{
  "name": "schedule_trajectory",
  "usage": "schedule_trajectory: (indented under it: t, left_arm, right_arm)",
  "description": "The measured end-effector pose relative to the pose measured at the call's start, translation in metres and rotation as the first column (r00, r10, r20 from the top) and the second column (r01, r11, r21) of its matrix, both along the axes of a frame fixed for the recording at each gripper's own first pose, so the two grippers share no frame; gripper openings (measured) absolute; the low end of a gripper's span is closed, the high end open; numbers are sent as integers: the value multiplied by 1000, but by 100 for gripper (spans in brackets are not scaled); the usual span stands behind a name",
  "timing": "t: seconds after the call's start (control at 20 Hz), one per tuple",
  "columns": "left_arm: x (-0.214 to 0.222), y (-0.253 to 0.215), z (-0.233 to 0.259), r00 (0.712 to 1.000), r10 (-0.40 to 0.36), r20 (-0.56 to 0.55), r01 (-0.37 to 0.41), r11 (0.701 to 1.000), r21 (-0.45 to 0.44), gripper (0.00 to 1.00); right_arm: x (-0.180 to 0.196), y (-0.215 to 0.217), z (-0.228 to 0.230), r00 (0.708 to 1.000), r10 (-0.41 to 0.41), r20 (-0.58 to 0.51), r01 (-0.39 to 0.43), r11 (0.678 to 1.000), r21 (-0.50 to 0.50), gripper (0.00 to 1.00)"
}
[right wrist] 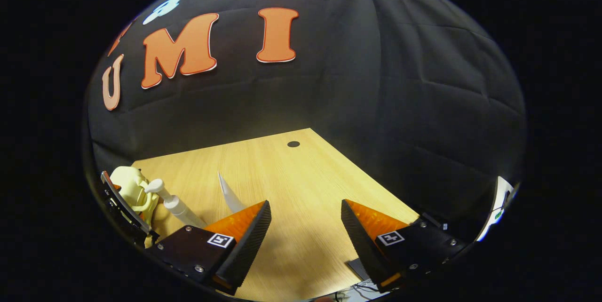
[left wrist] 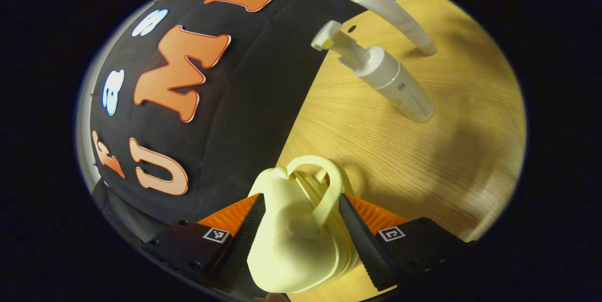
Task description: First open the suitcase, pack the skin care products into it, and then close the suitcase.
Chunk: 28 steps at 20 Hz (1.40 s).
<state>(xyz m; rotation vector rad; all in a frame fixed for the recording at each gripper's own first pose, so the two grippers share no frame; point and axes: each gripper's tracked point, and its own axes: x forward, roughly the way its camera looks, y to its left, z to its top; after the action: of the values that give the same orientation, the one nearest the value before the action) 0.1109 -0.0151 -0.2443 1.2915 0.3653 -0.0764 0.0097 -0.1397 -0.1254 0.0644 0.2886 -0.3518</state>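
Left gripper view: left tongs (left wrist: 298, 231) clamp a pale yellow case (left wrist: 294, 245), both fingers pressed on its sides, looped handle up, above the wood surface (left wrist: 470, 161). Beyond it, a white pump bottle (left wrist: 392, 78) and, farther off, a white tube (left wrist: 395, 15) stand on the surface. Right gripper view: right tongs (right wrist: 305, 229) spread wide, nothing between them, over the surface. Far left there, the case (right wrist: 131, 188), bottle (right wrist: 176, 205) and tube (right wrist: 229, 194) cluster by the left tongs (right wrist: 120, 210).
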Motion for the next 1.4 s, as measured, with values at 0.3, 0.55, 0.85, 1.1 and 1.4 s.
schedule_trajectory:
  t: [0.3, 0.55, 0.85, 1.1, 1.4]
  left_arm:
    - [15, -5, -15, 998, 3, -61, 1, 998, 68, 98]
    - [20, -11, -30, 994, -2, -107, 13, 994, 110, 41]
    - [25, -14, -29, 992, -21, -127, 46, 979, 198, 9]
    - [21, -17, -12, 984, 23, -174, -21, 1000, 15, 3]
    - [30, -6, 14, 973, 54, -225, -135, 921, -365, 4]
  right_arm:
    - [-3, -10, -7, 1000, -23, -15, 23, 1000, 19, 95]
    - [-3, -16, -2, 999, -40, 1, 40, 999, 24, 95]
    - [-5, -15, -5, 999, -37, -4, 37, 999, 34, 95]
    - [-3, -8, -4, 1000, -22, -3, 22, 999, 44, 95]
    - [9, 19, 24, 998, 29, 49, -31, 999, 36, 95]
